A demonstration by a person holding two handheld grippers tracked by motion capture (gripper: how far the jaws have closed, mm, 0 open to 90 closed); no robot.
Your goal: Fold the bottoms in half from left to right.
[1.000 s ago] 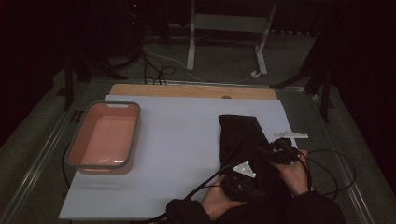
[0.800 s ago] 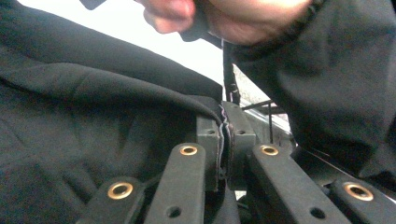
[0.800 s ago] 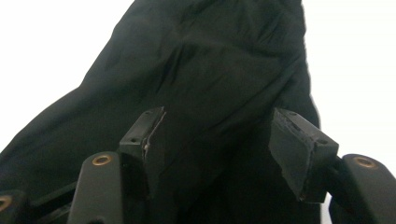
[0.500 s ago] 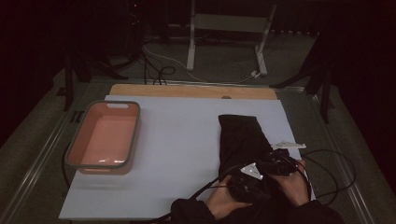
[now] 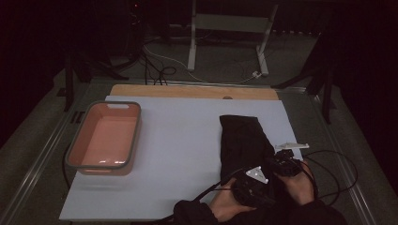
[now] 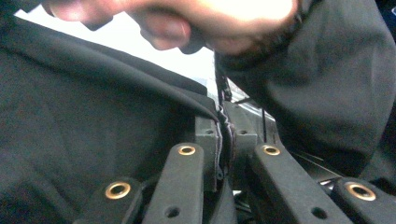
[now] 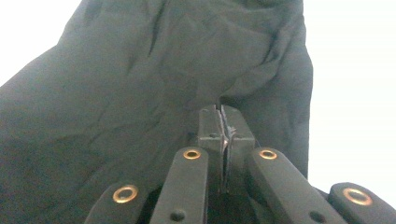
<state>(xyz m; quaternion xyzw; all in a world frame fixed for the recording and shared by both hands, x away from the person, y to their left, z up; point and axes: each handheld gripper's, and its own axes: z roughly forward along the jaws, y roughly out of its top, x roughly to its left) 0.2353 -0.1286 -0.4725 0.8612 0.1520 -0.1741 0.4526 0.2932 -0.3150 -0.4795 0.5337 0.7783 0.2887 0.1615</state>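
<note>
I see a black cloth (image 5: 244, 140) lying folded on the right half of the pale mat (image 5: 183, 140), its near end under both hands at the mat's near right edge.

Left gripper (image 6: 226, 135): jaws pressed together on a fold of the black cloth; a thin edge of fabric runs up between the pads. In the high view I place the left gripper (image 5: 253, 185) just left of the right one, almost touching it.

Right gripper (image 7: 223, 128): its jaws have just been closing and now pinch an edge of the cloth between them; fabric bunches up right behind the tips. From above, the right gripper (image 5: 284, 164) sits on the cloth's near right corner.

Around: a salmon-coloured tub (image 5: 75, 157) with a grey rim stands at the mat's left side, well apart from the cloth. A small white flat piece (image 5: 292, 146) lies just beyond the right gripper, beside the cloth's right edge. Black cables (image 5: 335, 168) loop from the grippers over the right edge of the mat.

In the way: from the left gripper view, the other hand (image 6: 187, 18) and its dark sleeve (image 6: 327, 79) crowd close above and to the right of the jaws.

Surface: the mat lies on a table with a wooden strip (image 5: 192, 91) along its far edge. Room: dark, with a metal frame stand (image 5: 230, 28) and loose cables on the floor behind the table.
</note>
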